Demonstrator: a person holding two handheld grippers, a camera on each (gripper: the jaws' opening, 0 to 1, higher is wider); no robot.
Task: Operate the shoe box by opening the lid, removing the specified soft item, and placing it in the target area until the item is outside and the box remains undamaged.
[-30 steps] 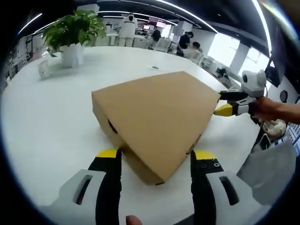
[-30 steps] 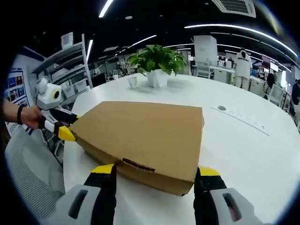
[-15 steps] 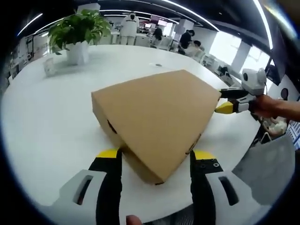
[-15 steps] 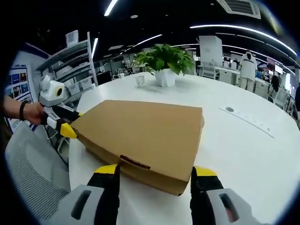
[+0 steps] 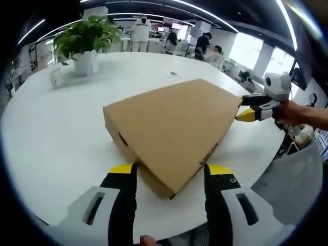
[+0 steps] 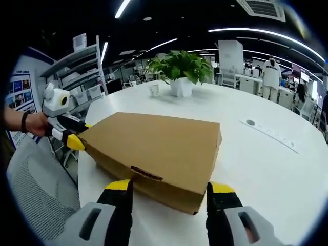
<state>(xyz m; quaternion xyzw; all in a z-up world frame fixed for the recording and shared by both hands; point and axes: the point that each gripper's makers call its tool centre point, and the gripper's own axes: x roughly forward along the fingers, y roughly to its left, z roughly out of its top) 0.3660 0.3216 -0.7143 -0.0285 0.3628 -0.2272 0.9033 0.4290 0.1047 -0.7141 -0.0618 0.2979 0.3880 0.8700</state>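
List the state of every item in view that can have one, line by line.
shoe box: lid closed, flat on the table.
left gripper: open, jaws straddling a box corner.
right gripper: open, jaws straddling the box's near edge.
potted plant: upright on the table.

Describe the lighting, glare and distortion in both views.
Left gripper view: bright windows wash out the upper right, the white table curves from the fisheye. Right gripper view: ceiling strip lights bend into arcs, the shoe box stays sharp and evenly lit.

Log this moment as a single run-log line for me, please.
shoe box: lid shut, on white table | left claw: open, at near corner | right claw: open, at box edge | soft item: not seen
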